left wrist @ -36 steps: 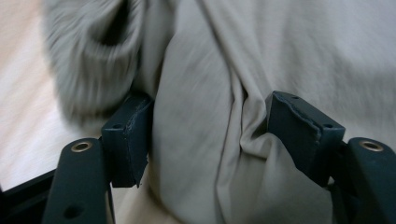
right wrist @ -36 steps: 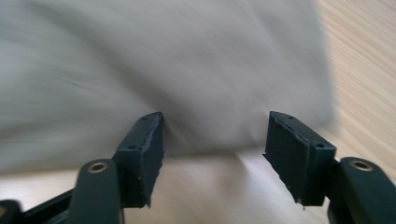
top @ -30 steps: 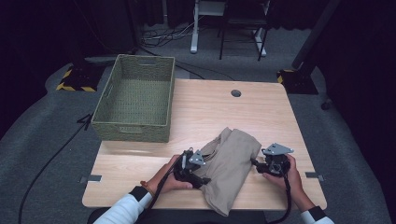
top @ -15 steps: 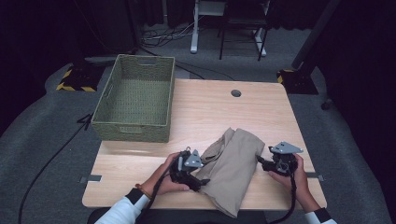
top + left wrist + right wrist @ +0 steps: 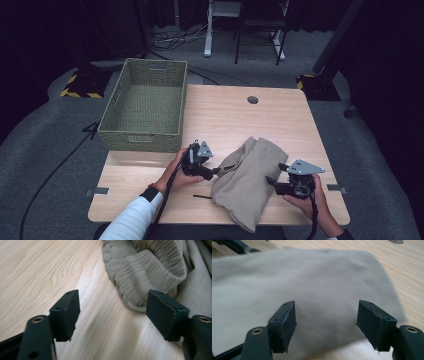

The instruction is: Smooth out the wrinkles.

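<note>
On the near half of the table, in the high view, a folded beige garment is seen lying between the left gripper and the right gripper, with a woven basket standing at the far left. In the left gripper view the jaws are spread, having just been closing, with bare wood between them and the gathered waistband just ahead. In the right gripper view the jaws are spread over the cloth, having just been opening, and nothing is pinched.
</note>
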`<state>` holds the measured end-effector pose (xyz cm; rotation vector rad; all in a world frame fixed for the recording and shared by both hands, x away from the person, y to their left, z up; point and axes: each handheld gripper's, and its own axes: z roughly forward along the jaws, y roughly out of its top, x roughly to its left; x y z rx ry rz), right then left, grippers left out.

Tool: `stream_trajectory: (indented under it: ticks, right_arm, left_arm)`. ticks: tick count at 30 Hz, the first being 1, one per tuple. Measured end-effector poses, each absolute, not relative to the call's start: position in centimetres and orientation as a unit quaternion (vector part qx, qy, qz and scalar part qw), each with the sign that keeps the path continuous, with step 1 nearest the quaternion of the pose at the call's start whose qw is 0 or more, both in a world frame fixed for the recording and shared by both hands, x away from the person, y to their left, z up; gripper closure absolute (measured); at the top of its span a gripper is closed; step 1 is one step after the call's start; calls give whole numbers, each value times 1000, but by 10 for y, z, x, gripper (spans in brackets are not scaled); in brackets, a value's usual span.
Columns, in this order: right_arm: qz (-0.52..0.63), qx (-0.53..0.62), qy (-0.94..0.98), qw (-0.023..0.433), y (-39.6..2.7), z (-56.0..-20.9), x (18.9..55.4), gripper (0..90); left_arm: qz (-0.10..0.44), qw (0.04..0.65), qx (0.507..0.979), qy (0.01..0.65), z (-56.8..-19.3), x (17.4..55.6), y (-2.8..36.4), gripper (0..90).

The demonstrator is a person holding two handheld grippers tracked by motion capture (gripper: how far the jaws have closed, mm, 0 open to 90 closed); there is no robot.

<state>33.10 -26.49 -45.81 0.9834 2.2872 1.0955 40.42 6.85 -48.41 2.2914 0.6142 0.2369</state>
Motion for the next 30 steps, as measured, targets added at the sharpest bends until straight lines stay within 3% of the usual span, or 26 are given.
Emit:
stream_trajectory:
  ticks: [4,8,22,26,30]
  right_arm:
    - [385,344,831,207,-257,-463,334,316]
    - [370,346,840,195,-257,-471,344,289]
    - [358,323,854,194,-266,-474,367,297]
    - [367,336,846,192,-272,-471,366,289]
    - [383,351,834,187,-279,-463,363,250]
  left_arm:
    - [66,339,920,186,-494,394,51,298]
    - [53,344,924,159,-494,385,38,331]
    - [27,342,936,82,-494,347,-4,288]
    - [32,330,940,74,-489,341,5,233]
    - [46,373,921,102,-472,350,36,234]
